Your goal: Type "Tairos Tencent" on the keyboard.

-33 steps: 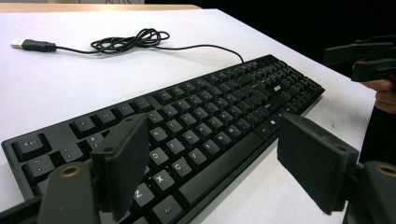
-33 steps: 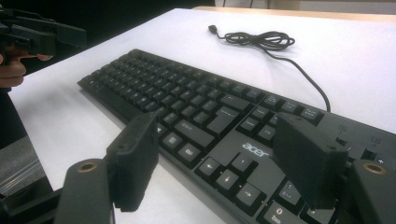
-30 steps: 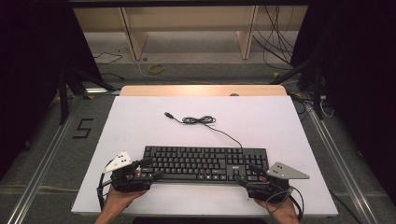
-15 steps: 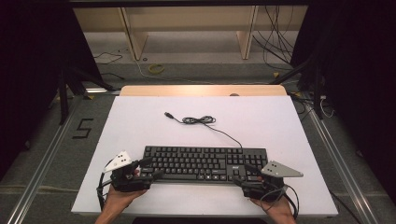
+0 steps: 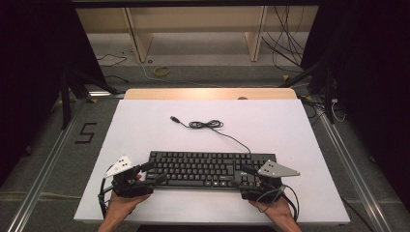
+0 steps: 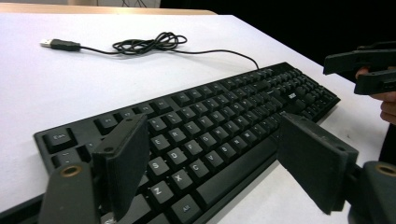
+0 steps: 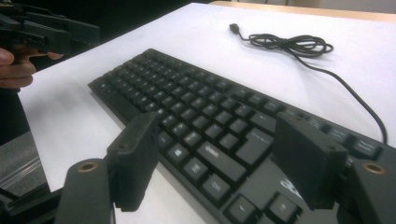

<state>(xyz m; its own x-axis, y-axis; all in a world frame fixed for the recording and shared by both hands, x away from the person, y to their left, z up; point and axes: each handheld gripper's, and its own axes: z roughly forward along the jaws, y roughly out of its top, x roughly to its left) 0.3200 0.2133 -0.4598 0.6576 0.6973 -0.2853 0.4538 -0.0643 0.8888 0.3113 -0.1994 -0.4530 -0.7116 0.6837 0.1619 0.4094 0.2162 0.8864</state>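
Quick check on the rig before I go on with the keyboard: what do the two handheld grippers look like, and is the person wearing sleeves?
Both grippers are black, each with two flat, blocky black jaws. The left gripper and right gripper each carry a light grey three-cornered plate with small dark dots on top. Black cables loop from each gripper's rear. Brass-coloured ringed holes sit at the jaw bases. The forearms are bare: no sleeves or gloves visible.

table point(image 5: 145, 125): white top, bare wooden strip along the far edge | keyboard point(image 5: 208, 168): black, lies flat near the near edge, long side parallel to it | cable point(image 5: 208, 124): black, runs from keyboard toward mid-table, loosely coiled, USB plug free
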